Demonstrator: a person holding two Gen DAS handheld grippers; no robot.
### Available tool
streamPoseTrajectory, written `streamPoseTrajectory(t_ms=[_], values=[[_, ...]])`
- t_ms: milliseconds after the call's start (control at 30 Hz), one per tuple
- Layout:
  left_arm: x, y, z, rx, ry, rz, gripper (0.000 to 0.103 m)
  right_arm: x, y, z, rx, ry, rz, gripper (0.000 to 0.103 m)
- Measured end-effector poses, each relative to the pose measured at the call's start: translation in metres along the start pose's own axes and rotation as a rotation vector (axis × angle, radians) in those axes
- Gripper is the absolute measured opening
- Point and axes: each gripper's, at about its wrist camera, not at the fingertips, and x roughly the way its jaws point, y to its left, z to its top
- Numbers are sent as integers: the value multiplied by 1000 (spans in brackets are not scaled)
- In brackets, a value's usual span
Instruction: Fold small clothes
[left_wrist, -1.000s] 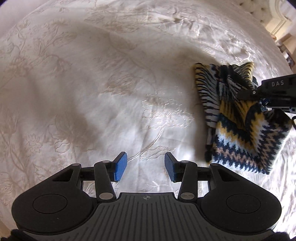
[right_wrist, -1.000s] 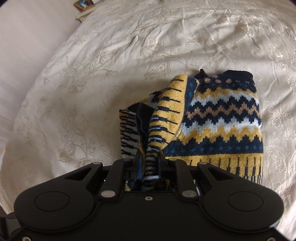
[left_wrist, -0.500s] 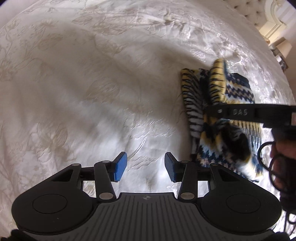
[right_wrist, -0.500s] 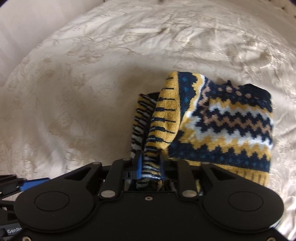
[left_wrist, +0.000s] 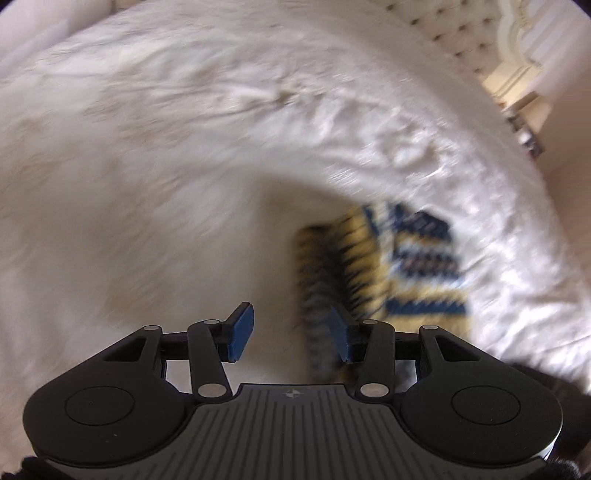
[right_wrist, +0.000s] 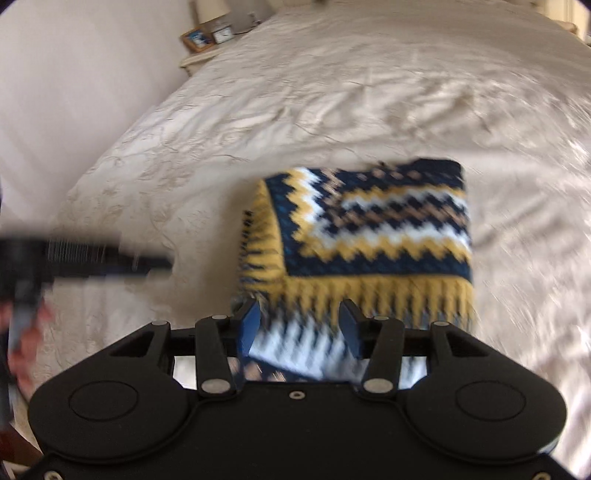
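A small knitted garment (right_wrist: 369, 236) with navy, yellow and white zigzag bands lies folded into a squarish pile on the white bedspread (right_wrist: 332, 92). My right gripper (right_wrist: 299, 328) is open just above its near edge, with the striped hem between and below the blue pads. My left gripper (left_wrist: 291, 332) is open and empty, with the garment (left_wrist: 388, 266) ahead of its right finger. The left gripper also shows blurred at the left of the right wrist view (right_wrist: 92, 258). Both views are motion-blurred.
The embroidered white bedspread (left_wrist: 166, 166) spreads all around the garment. A tufted headboard (left_wrist: 443, 33) is at the far right in the left view. A bedside table with a framed picture (right_wrist: 195, 38) stands beyond the bed's far left corner.
My right gripper has opened and let go of the garment's folded-over flap, which now lies flat on the pile. My left gripper has swung right toward the garment.
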Motion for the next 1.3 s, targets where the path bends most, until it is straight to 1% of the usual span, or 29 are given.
streamPoseTrajectory(t_ms=[100,167,200,233,300,367,467,567,600,633,667,700,767,800,833,867,900,967,1033,1100,1167,1233,1300], values=[[19,-15,18,-26,28,-78,46,-7,6,-10,-51,-5,-13,57],[34,-27,25,-3,50,-90,48,-10,16,-18,-116,-15,-26,65],[41,-32,28,11,60,-86,49,-11,23,-24,-163,-20,-40,75],[48,-36,30,26,76,-84,50,-12,31,-29,-220,-27,-60,80],[60,-40,32,41,114,-79,52,-16,48,-44,-348,-53,-88,81],[70,-41,34,51,150,-88,53,-12,63,-53,-478,-55,-100,86],[84,-42,36,54,190,-101,54,0,85,-68,-666,-51,-121,85],[99,-44,38,65,223,-94,54,16,97,-76,-786,-58,-172,81],[104,-44,38,66,229,-88,54,22,97,-76,-801,-48,-184,73],[108,-43,39,61,234,-87,54,27,97,-75,-805,-32,-186,61],[112,-42,39,52,235,-89,54,31,95,-73,-802,-16,-192,56],[114,-41,40,42,235,-94,54,34,93,-72,-796,-3,-208,45],[119,-40,41,23,234,-117,53,39,87,-69,-774,16,-213,34],[122,-40,41,23,246,-129,51,37,84,-66,-750,15,-203,19],[124,-41,41,31,254,-134,37,35,80,-64,-722,9,-199,18],[123,-42,40,47,242,-127,25,31,75,-62,-694,-2,-194,17],[119,-44,39,56,219,-121,25,25,72,-58,-668,-13,-186,17],[106,-46,39,58,170,-133,20,9,69,-52,-628,-45,-174,16],[86,-50,40,69,113,-160,19,-7,71,-47,-611,-74,-156,16],[68,-49,40,77,73,-170,19,-17,78,-45,-611,-93,-129,16],[62,-43,41,64,71,-170,19,-17,86,-46,-627,-85,-103,16],[68,-32,40,60,86,-143,19,-5,92,-48,-647,-54,-81,16],[85,-22,38,50,135,-120,19,15,98,-54,-681,-5,-83,16]])
